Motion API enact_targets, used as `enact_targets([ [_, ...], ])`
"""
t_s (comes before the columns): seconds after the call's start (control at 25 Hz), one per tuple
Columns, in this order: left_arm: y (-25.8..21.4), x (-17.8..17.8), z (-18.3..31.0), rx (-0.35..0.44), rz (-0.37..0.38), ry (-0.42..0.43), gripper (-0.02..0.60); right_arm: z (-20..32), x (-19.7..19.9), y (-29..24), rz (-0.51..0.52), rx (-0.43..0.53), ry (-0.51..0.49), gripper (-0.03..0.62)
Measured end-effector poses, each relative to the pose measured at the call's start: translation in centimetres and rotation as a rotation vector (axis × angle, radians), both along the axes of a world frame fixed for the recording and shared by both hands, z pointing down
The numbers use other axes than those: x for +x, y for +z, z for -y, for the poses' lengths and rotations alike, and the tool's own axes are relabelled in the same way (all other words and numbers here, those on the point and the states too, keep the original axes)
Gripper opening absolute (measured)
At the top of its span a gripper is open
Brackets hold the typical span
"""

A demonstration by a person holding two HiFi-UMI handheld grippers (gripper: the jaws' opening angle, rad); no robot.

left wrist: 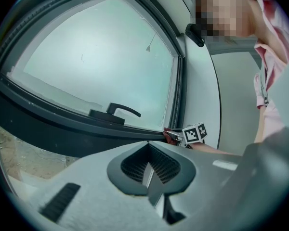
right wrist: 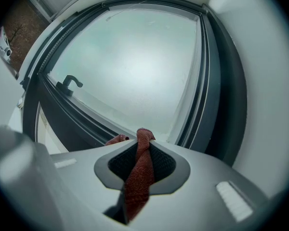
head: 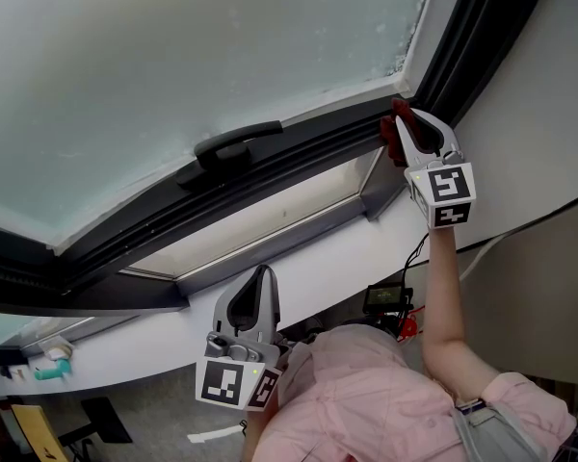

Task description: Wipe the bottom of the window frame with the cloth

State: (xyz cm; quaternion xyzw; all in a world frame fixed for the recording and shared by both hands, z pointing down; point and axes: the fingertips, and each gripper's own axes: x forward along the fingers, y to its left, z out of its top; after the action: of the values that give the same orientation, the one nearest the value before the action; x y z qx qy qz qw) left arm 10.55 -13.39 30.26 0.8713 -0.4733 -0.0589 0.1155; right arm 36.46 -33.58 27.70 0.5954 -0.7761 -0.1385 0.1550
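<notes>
At the window frame point(head: 303, 150) corner, your right tool point(head: 403, 123) clamps the cloth point(right wrist: 137, 174); the bottom rail runs leftward (left tool point(head: 264, 275) closed).

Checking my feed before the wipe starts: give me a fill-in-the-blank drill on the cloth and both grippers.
1. The right gripper has its jaws shut on a red ____.
2. The left gripper has its jaws ____, with nothing between them.
3. In the head view, the cloth is held at the ____ end of the window frame's bottom.
4. The handle on the frame is ____ in colour.

Missing words: cloth; shut; right; black.
</notes>
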Motion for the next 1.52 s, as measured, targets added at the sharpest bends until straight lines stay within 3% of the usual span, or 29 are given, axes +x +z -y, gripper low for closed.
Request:
enact_targets([
  [0.64, 0.6, -0.6, 0.3, -0.027, -0.013, 0.000, -0.006, 0.9, 3.0, 0.1, 0.014, 0.007, 0.074, 0.064],
  [0.88, 0.7, -2.6, -1.4, -0.032, -0.018, -0.016, -0.006, -0.7, 2.2, -0.4, 0.095, 0.021, 0.118, 0.066],
  [1.04, 0.8, -4.5, -2.9, -0.035, -0.017, -0.017, -0.006, -5.0, -5.2, -0.1, 0.231, 0.010, -0.046, 0.064],
  [1.2, 0.4, -7.0, -4.7, -0.034, -0.015, -0.014, -0.006, -8.3, -15.0, 2.1, 0.271, -0.075, -0.209, 0.063],
  [1.36, 0.2, -10.3, -6.6, -0.034, -0.008, -0.022, -0.006, -10.1, -22.1, 4.2, 0.294, -0.153, -0.273, 0.063],
  [1.52, 0.2, -13.8, -8.1, -0.031, -0.003, -0.037, -0.006, -10.3, -27.2, 5.4, 0.295, -0.169, -0.281, 0.062],
])
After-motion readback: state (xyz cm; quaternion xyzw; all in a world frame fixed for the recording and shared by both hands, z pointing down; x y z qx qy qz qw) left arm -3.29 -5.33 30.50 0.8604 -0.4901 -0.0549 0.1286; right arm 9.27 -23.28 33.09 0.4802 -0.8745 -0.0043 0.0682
